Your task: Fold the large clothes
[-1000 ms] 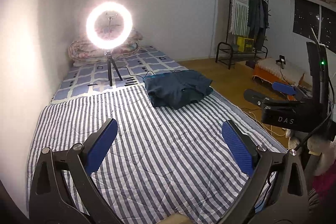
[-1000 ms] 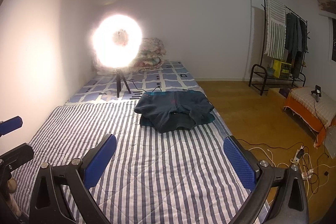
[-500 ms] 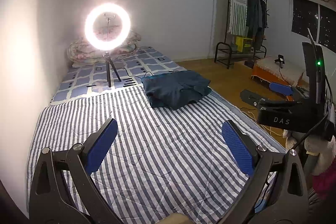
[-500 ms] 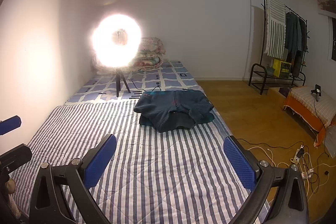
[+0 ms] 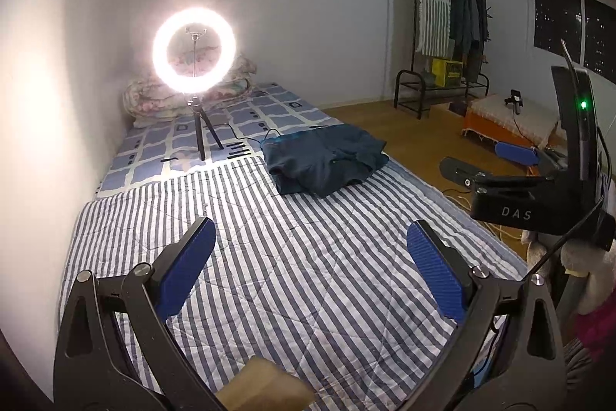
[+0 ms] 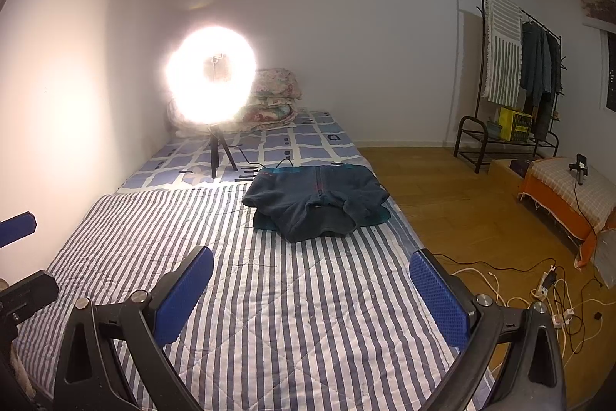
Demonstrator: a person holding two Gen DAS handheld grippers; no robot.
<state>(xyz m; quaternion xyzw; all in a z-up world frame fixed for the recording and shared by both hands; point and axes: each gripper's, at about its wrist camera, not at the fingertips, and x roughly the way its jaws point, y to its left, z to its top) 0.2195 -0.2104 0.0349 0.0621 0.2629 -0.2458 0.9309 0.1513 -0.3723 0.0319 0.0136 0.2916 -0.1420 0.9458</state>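
Observation:
A dark blue fleece jacket (image 5: 325, 162) lies folded in a compact pile on the striped quilt (image 5: 269, 257), near the bed's right edge; it also shows in the right wrist view (image 6: 317, 201), with a teal layer under it. My left gripper (image 5: 308, 268) is open and empty, held well above the quilt and far short of the jacket. My right gripper (image 6: 312, 289) is open and empty too, at a similar distance. The right gripper's body shows at the right of the left wrist view (image 5: 539, 195).
A lit ring light on a small tripod (image 5: 194, 56) stands on the bed behind the jacket, its cable trailing to the jacket's far edge. Folded bedding (image 6: 269, 103) lies at the head. Wooden floor with cables (image 6: 539, 291), a clothes rack (image 6: 516, 72) and an orange mattress (image 6: 569, 191) are at the right.
The left wrist view has shifted slightly; the jacket and ring light sit a little further left in it. The right gripper has barely moved. Both stay open.

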